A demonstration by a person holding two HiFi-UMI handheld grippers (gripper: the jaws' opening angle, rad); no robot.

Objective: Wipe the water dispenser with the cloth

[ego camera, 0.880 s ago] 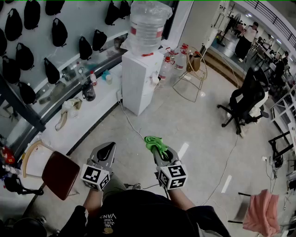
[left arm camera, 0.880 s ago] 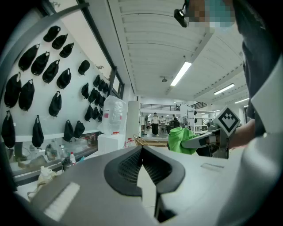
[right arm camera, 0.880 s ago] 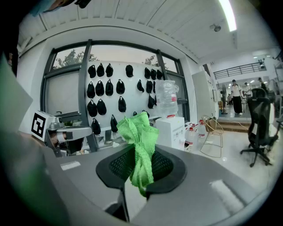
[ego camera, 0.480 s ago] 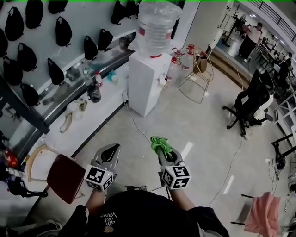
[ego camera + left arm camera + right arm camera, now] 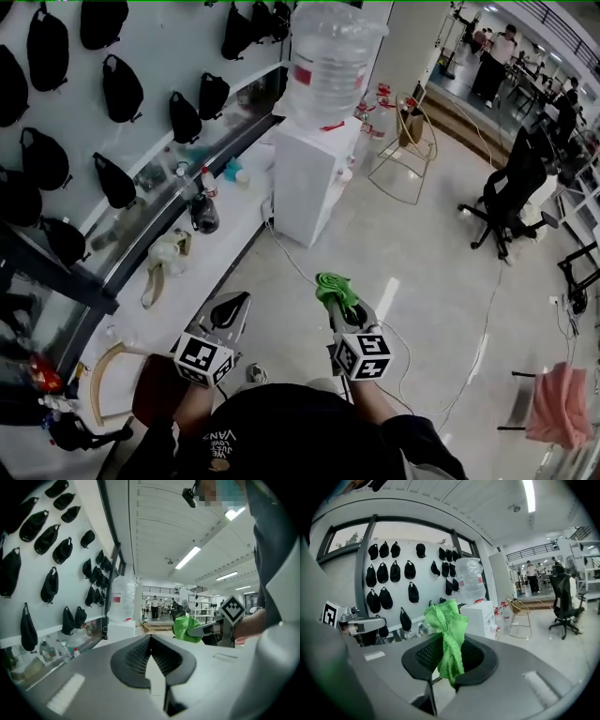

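Note:
The white water dispenser (image 5: 314, 183) stands against the wall ahead, with a large clear bottle (image 5: 333, 56) on top. My right gripper (image 5: 343, 302) is shut on a crumpled green cloth (image 5: 335, 287), held over the floor well short of the dispenser. In the right gripper view the cloth (image 5: 449, 632) sticks up between the jaws, with the dispenser (image 5: 482, 616) behind it. My left gripper (image 5: 232, 307) hangs beside it, shut and empty. In the left gripper view its jaws meet with nothing between them, and the dispenser (image 5: 123, 629) and cloth (image 5: 186, 628) show beyond.
A low ledge (image 5: 211, 253) with bottles and a bag runs along the left wall, under hanging black bags (image 5: 117, 89). A cable (image 5: 292, 266) crosses the floor. A wire chair (image 5: 410, 141), an office chair (image 5: 511, 192) and a pink cloth (image 5: 558, 405) lie to the right.
The dispenser looms larger and nearer in the head view as I have moved toward it. Both grippers keep their pose, with the cloth still held in the right one.

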